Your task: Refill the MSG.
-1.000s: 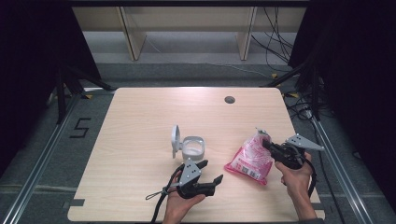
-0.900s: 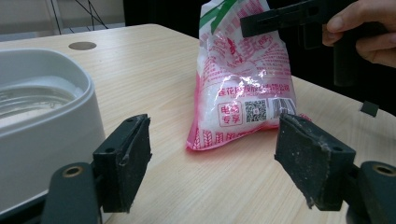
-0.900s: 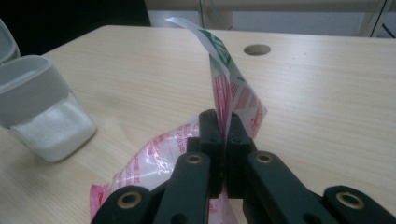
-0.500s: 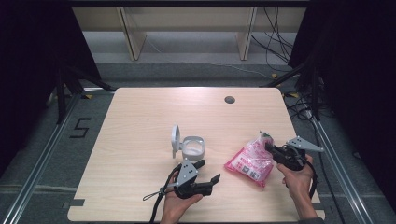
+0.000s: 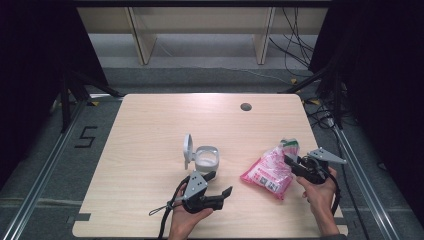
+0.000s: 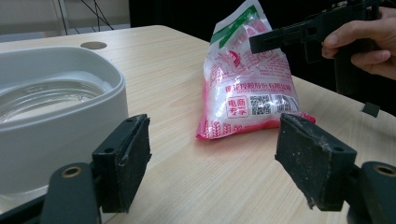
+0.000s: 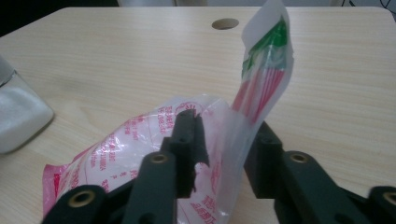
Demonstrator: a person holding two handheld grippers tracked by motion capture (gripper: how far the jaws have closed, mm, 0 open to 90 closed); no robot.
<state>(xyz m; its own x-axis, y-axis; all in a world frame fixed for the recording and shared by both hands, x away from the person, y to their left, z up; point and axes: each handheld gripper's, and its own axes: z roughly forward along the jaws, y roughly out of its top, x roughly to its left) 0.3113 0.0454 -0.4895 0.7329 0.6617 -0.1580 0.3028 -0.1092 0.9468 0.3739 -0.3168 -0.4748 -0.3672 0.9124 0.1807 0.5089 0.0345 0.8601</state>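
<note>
A pink and white printed bag [image 5: 267, 172] lies on the wooden table [image 5: 150, 130], its green-topped end lifted. My right gripper [image 5: 294, 163] is shut on that upper end, and the clear film [image 7: 229, 140] runs between its two black fingers. In the left gripper view the bag [image 6: 247, 93] stands tilted with the right gripper [image 6: 289, 35] clamped near its top. A white round container [image 5: 206, 157] with its lid hinged up sits left of the bag. My left gripper [image 5: 220, 184] is open just in front of the container, its pads [image 6: 123, 156] wide apart and holding nothing.
A small round hole [image 5: 245, 106] marks the table's far side. Cables trail on the floor at the back right. The table's front edge runs close under both hands, and a black strap hangs from the left gripper.
The left gripper has shifted very slightly to the left. The right gripper keeps its hold on the bag, which has barely moved.
</note>
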